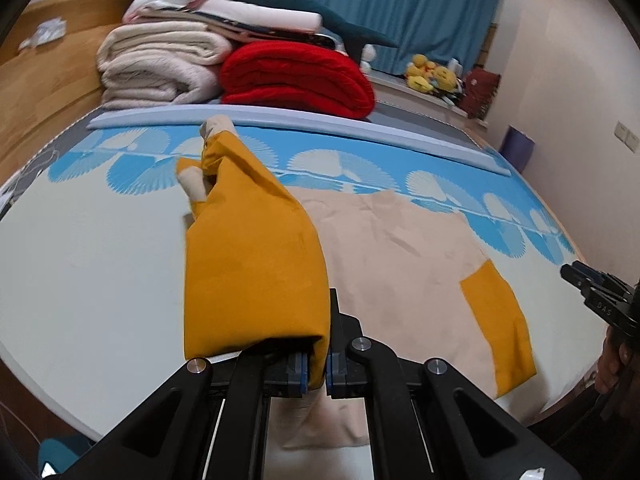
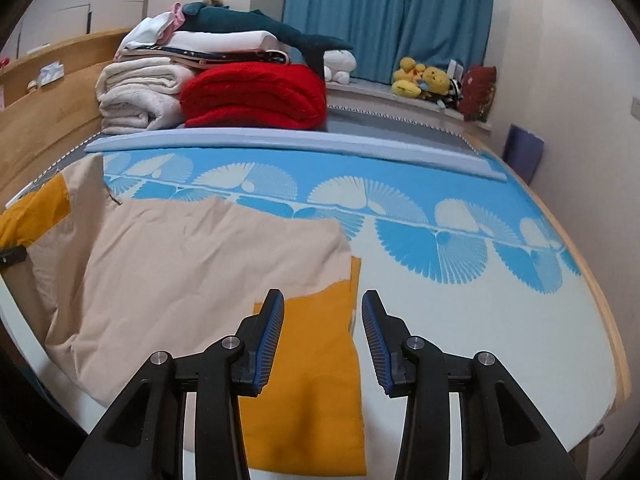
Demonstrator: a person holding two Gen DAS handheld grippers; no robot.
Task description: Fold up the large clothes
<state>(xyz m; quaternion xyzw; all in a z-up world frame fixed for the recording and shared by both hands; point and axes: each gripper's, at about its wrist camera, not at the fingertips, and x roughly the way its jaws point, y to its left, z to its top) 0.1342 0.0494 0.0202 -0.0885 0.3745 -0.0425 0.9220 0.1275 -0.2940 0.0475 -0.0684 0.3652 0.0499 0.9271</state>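
garment (image 2: 192, 256) on bed (image 2: 460, 320), blankets (image 2: 252, 96) behind

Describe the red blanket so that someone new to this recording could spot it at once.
Start at the wooden headboard and the pile of folded bedding beside it. The red blanket lies folded at the front of that pile, right of the cream blanket. It is the only bright red bundle on the bed.

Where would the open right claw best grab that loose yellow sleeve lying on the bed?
Probably at the yellow sleeve cuff end nearest the right gripper, coming down from above. The sleeve lies flat and free beside the beige shirt body, and the open jaws already straddle it, so a pinch at its outer edge should lift it cleanly.
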